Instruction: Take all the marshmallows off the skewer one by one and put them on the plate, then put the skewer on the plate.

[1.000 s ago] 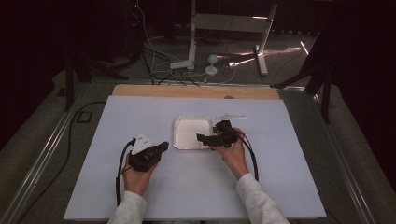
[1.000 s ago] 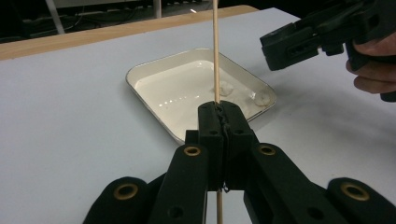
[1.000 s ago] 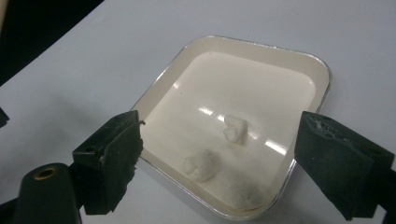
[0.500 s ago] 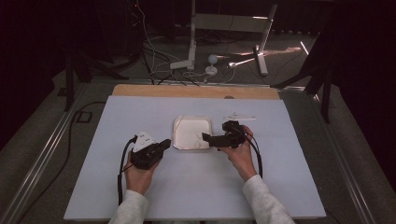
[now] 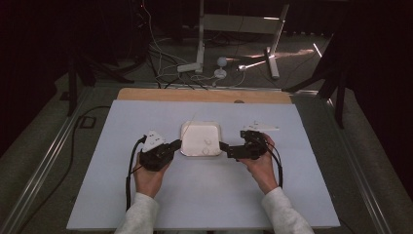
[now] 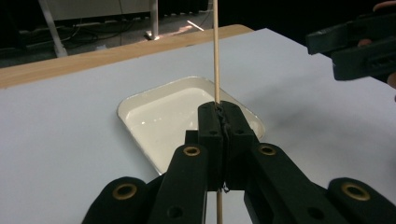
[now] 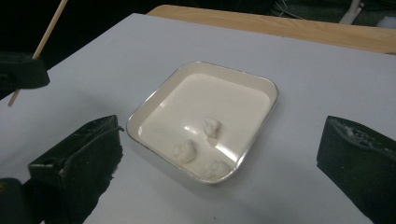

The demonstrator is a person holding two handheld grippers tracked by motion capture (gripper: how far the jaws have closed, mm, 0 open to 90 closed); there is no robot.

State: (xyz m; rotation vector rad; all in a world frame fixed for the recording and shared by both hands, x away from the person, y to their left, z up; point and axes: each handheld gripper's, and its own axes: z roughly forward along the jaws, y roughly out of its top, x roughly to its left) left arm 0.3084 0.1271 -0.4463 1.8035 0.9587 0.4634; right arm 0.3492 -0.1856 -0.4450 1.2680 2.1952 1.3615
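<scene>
Left gripper: jaws clenched on upright wooden skewer.
Right gripper: jaws released, just opened, nothing between.
Step advice: steady skewer; pinch one marshmallow piece, frame-centre tray, gently.

Counter mostly open; clutter only at centre.

White tray sits mid-counter, left hand-held gripper just beside its left rim, right hand-held gripper just beside its right rim. Thin wooden stick rises upright from the left one, barring passage over the tray's near-left edge. Bare counter ahead of the tray, behind both hands, and along both side margins.
</scene>
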